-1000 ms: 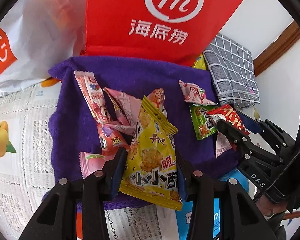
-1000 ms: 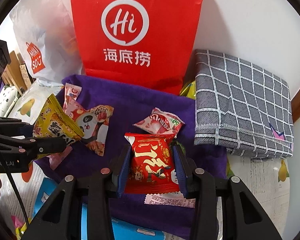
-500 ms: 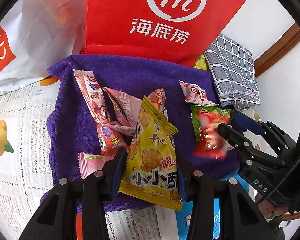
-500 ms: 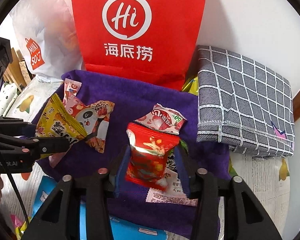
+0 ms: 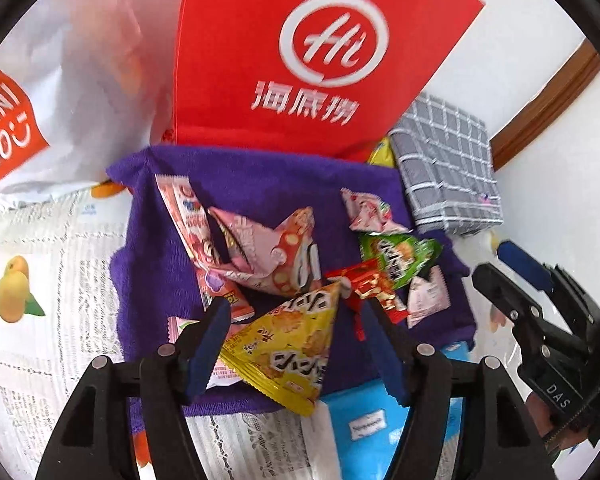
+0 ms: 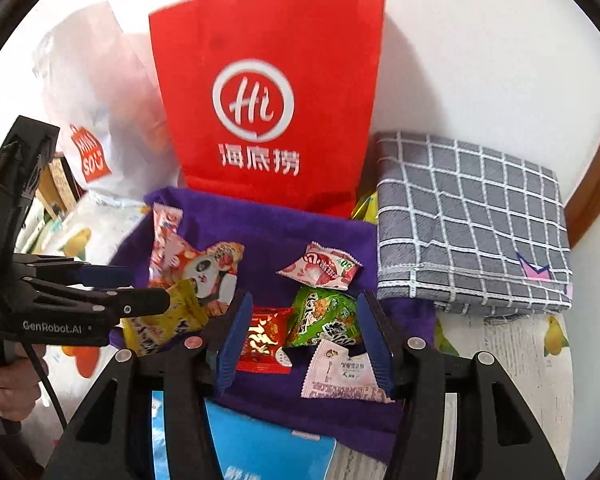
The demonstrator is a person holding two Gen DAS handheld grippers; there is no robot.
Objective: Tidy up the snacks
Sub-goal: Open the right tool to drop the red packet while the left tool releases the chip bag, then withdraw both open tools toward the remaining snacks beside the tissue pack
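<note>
Snack packets lie on a purple cloth [image 5: 260, 176] in front of a red paper bag [image 5: 300, 60]. My left gripper [image 5: 296, 308] hovers over a yellow packet [image 5: 288, 344] that lies tipped over on the cloth; its jaws are opening and the right pad stands clear of the packet. In the right wrist view my right gripper [image 6: 305, 300] is also opening above the cloth [image 6: 260, 232]. A red packet [image 6: 264, 340] lies flat between its fingers, beside a green packet [image 6: 324, 316] and a white one [image 6: 340, 372]. Neither gripper presses on anything.
A folded grey checked cloth [image 6: 468, 220] lies at the right, a white shopping bag [image 5: 60, 100] at the left. A blue packet [image 6: 260, 448] sits at the cloth's near edge. Pink packets [image 5: 260, 248] crowd the cloth's left half. The left gripper [image 6: 150, 287] and a hand [image 6: 4, 384] show at left.
Both grippers widened and lifted. The yellow packet left the left jaws and tipped over onto the cloth. The red packet dropped from the right jaws and now lies flat.
</note>
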